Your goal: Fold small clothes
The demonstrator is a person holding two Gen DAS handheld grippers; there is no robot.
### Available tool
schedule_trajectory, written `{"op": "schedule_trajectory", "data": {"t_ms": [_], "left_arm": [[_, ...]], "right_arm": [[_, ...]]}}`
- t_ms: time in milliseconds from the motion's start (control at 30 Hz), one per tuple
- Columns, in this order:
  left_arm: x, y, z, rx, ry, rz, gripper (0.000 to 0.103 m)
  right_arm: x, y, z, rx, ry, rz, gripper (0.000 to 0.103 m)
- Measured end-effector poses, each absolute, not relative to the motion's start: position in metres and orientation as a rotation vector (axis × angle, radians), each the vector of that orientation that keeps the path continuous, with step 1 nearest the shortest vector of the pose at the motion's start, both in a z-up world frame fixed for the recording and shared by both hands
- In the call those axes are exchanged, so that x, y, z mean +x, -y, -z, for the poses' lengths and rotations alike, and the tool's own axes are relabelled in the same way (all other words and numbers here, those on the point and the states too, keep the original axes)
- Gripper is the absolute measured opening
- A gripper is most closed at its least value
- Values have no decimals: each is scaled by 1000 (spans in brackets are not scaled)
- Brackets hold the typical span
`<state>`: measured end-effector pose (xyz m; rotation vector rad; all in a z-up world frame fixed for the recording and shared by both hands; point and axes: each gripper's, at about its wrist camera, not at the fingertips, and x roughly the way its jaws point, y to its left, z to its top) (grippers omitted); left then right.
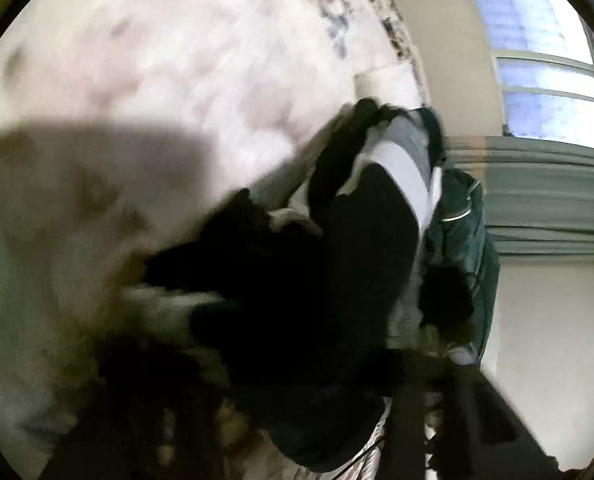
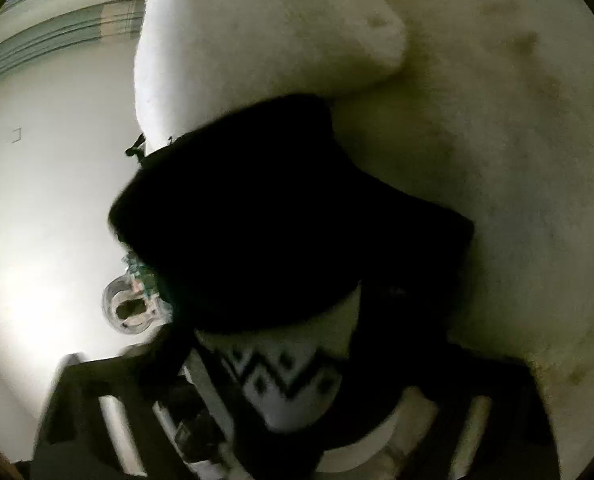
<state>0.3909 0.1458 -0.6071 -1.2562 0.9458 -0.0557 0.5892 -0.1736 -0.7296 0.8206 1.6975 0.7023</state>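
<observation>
You are holding the sock (image 2: 293, 216) right over both tongs, long way up; I cannot tell their grip.

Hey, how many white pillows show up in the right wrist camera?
1. The white pillow lies at the top of the right wrist view, behind the black garment. That garment blocks much of the view, so another may be hidden.

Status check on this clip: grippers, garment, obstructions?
Both grippers blurred, jaw state unclear. Black-and-white garment bunched on pale bedding. White pillow behind it.
</observation>
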Motion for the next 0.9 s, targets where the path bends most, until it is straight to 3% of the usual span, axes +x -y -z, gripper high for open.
{"op": "schedule_trajectory", "data": {"t_ms": [33, 100, 267, 433, 500, 567, 600, 633, 767, 900], "left_arm": [[395, -150, 598, -1221, -946, 57, 25], [403, -161, 584, -1190, -950, 82, 24], [433, -201, 529, -1054, -953, 130, 21], [452, -218, 506, -921, -1079, 265, 21], [453, -211, 518, -866, -1181, 317, 24], [439, -205, 540, -802, -1292, 316, 38], [436, -201, 553, -782, -1340, 309, 45], [431, -199, 563, -770, -1370, 299, 60], [411, -195, 575, -774, -1360, 274, 64], [391, -203, 536, -730, -1273, 211, 65]], "right_arm": [[584, 176, 728, 825, -1674, -701, 50], [569, 181, 722, 863, -1618, -683, 43], [510, 195, 700, 994, -1528, -577, 37], [405, 204, 661, 1156, -1462, -400, 37], [358, 202, 646, 1164, -1441, -317, 37], [323, 198, 642, 1137, -1438, -250, 37], [306, 194, 648, 1139, -1464, -225, 37], [294, 192, 659, 1137, -1505, -202, 38], [266, 200, 699, 1152, -1644, -108, 57], [255, 229, 690, 1034, -1718, -127, 69]]}}
